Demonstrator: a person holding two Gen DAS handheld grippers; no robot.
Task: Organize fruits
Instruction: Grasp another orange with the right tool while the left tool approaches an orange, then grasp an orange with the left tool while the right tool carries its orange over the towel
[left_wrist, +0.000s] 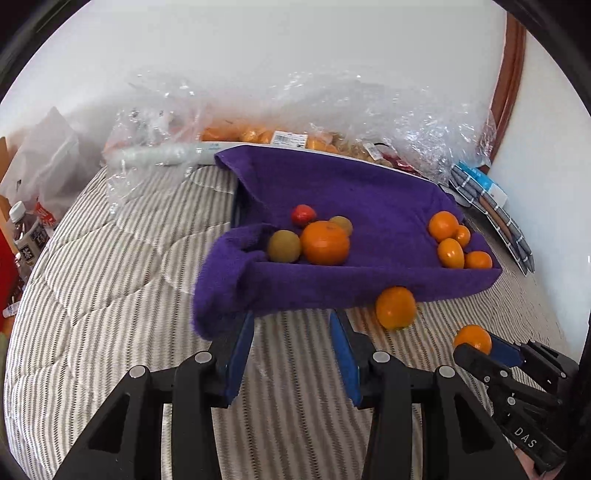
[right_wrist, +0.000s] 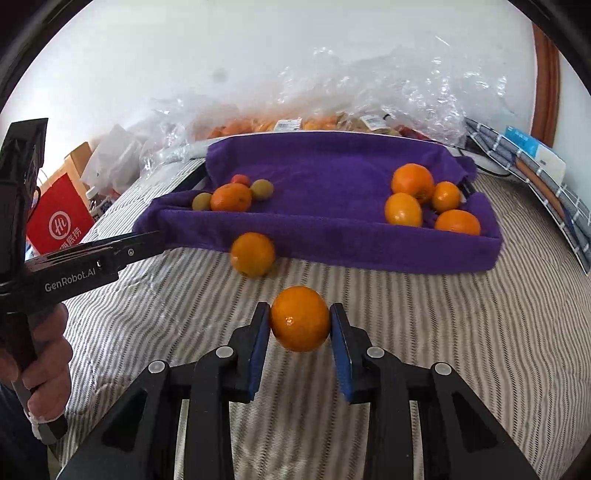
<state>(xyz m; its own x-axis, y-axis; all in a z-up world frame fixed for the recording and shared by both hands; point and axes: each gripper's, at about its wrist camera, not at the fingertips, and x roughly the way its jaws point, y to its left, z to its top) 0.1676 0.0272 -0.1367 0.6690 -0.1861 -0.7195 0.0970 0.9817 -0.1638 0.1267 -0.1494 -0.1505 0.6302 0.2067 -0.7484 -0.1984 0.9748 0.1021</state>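
The right tool (right_wrist: 300, 325) grasps one orange (right_wrist: 300, 319) between its blue pads (right_wrist: 258, 347), above the striped bed cover (right_wrist: 443, 332) and short of the tray. The pads bear on opposite sides of the fruit at its widest part; on a smooth, glossy sphere this is the hold least likely to let it squirt out.

The left tool (left_wrist: 291, 332) is released: its fingers stand apart with nothing between them, just in front of the tray's near edge.

The tray is lined with a purple towel (left_wrist: 369, 192) whose pile is thick and matte. The lining probably serves to cushion the fruit and stop it rolling. Contents are sorted by kind:
- Right corner: four oranges (right_wrist: 410, 182) clustered together, touching.
- Left corner: a mixed group of one large orange (left_wrist: 325, 242), two dull green-brown round fruits (left_wrist: 283, 245) and one small red fruit (left_wrist: 303, 215).

A loose orange (right_wrist: 253, 254) lies on the bed cover, against the towel's front fold. It still awaits collection.

Judgement: the held orange belongs with the right-corner cluster. The quilted cover is soft and uneven, so unsupported fruit may roll.

Crinkled clear plastic bags (right_wrist: 406, 92) holding more produce lie behind the tray.
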